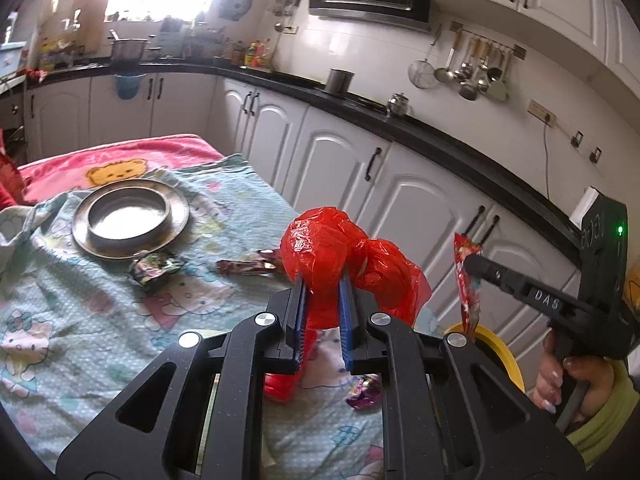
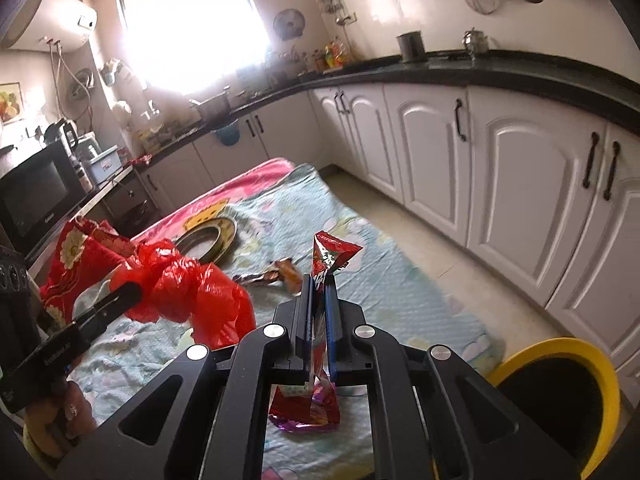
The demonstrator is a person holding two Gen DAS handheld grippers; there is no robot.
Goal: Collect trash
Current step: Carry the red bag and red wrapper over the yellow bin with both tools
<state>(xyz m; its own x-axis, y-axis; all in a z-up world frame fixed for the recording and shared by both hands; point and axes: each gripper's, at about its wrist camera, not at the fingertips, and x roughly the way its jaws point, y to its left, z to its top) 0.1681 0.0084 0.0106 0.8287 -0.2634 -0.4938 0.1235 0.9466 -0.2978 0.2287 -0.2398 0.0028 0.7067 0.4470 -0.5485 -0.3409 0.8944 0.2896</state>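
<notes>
My left gripper [image 1: 323, 280] is shut on a crumpled red plastic bag [image 1: 320, 248], lifted above the table; the same bag [image 2: 188, 292] hangs at the left of the right wrist view. My right gripper [image 2: 319, 284] is shut on a red snack wrapper [image 2: 330, 254], held upright; that wrapper [image 1: 466, 280] shows at the right of the left wrist view. On the blue cartoon cloth [image 1: 100, 312] lie a dark crumpled wrapper [image 1: 154, 270], a brown bar wrapper [image 1: 248, 266] and a purple foil wrapper [image 1: 364, 392]. A yellow-rimmed bin [image 2: 560, 400] stands by the table.
A metal plate with a bowl [image 1: 130, 218] sits on the cloth beyond the wrappers. White cabinets [image 2: 500, 184] under a black counter line the right side across a strip of floor. A red flowered cloth [image 2: 80, 256] and a microwave [image 2: 36, 196] stand at the left.
</notes>
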